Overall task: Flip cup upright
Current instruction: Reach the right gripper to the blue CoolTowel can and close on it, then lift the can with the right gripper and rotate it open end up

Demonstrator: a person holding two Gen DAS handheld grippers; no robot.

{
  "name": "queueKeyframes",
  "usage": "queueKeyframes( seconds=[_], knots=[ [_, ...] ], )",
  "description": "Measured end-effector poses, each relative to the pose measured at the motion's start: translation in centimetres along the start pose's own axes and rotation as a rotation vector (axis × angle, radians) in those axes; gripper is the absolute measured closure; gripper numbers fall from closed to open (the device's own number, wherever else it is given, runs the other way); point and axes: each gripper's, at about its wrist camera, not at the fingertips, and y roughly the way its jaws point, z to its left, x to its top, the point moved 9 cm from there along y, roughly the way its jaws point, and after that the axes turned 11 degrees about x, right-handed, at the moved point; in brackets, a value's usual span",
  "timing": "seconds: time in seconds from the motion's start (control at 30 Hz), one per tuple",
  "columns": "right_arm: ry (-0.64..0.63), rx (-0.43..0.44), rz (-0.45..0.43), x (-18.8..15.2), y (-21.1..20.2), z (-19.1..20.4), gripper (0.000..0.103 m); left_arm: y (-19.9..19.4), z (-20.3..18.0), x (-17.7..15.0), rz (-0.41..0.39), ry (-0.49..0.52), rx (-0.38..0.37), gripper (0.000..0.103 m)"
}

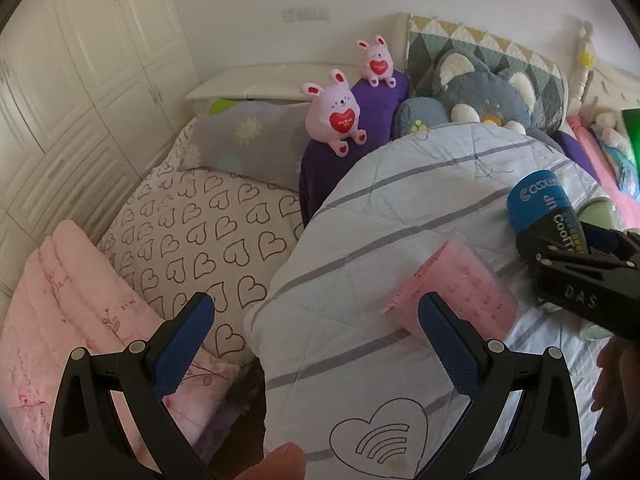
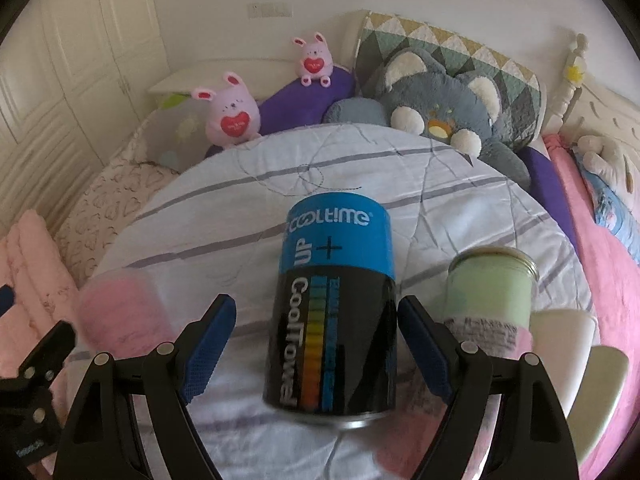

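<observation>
A black and blue CoolTime cylinder cup [image 2: 334,312] stands between the fingers of my right gripper [image 2: 316,344], blue end up, its label text upside down. The jaws are wide and the pads do not press it; the right pad is close to its side. In the left wrist view the same cup [image 1: 540,208] shows at the right beside the right gripper body. A pink translucent cup [image 1: 460,292] lies on its side on the white striped quilt [image 1: 400,200], just past my open left gripper [image 1: 316,340]. It also shows blurred in the right wrist view [image 2: 116,308].
A pale green jar [image 2: 492,292] stands right of the black cup. Pink bunny toys [image 1: 336,112], a grey plush cat [image 1: 484,92] and pillows line the headboard. A folded pink blanket [image 1: 60,320] lies at the left; white wardrobes [image 1: 80,60] stand beyond.
</observation>
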Motion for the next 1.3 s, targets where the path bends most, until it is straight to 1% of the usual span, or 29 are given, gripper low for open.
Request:
queueKeyframes(
  seconds=[0.1, 0.23, 0.3, 0.37, 0.4, 0.53, 0.63, 0.7, 0.87, 1.03, 1.23, 1.3],
  knots=[
    [0.005, -0.018, 0.021, 0.1, 1.0, -0.4, 0.019, 0.3, 0.0, -0.1, 0.003, -0.001, -0.006, 0.0],
    [-0.033, -0.069, 0.03, 0.4, 1.8, -0.6, 0.019, 0.4, -0.1, -0.2, 0.005, 0.005, -0.006, 0.0],
    [-0.048, -0.075, 0.032, 0.5, 2.0, -0.3, 0.02, 0.3, 0.0, -0.3, 0.004, 0.006, -0.004, 0.0],
    [-0.063, -0.084, 0.031, 0.6, 2.1, -0.1, 0.029, 0.3, 0.0, -0.3, 0.006, 0.005, -0.005, 0.0],
    [-0.067, -0.086, 0.033, 0.7, 2.3, -0.2, 0.035, 0.3, 0.0, -0.3, 0.005, 0.005, -0.005, 0.0],
    [-0.055, -0.045, 0.031, 0.8, 2.4, -0.3, 0.035, 0.2, 0.1, -0.3, 0.003, 0.004, -0.004, 0.0],
    [-0.037, -0.006, 0.015, 0.9, 1.8, -0.4, 0.035, -0.1, 0.3, -0.4, -0.002, 0.007, 0.0, 0.0],
    [-0.037, 0.005, 0.006, 0.9, 1.4, -0.2, 0.035, -0.5, 0.4, -0.5, -0.006, 0.009, 0.001, 0.0],
    [-0.05, 0.03, -0.02, 0.9, -0.1, 0.7, 0.035, -2.2, 0.5, -0.9, -0.021, 0.02, 0.007, 0.0],
    [-0.063, 0.049, -0.06, 0.8, -3.0, 1.6, 0.035, -4.7, 0.9, -1.3, -0.043, 0.021, 0.01, 0.0],
    [-0.068, 0.066, -0.112, -1.1, -8.0, 2.5, 0.035, -8.4, 0.8, -2.8, -0.081, 0.03, -0.002, 0.0],
    [-0.07, 0.068, -0.126, -2.3, -9.6, 2.7, 0.035, -9.8, 0.8, -3.7, -0.093, 0.037, -0.005, 0.0]
  ],
)
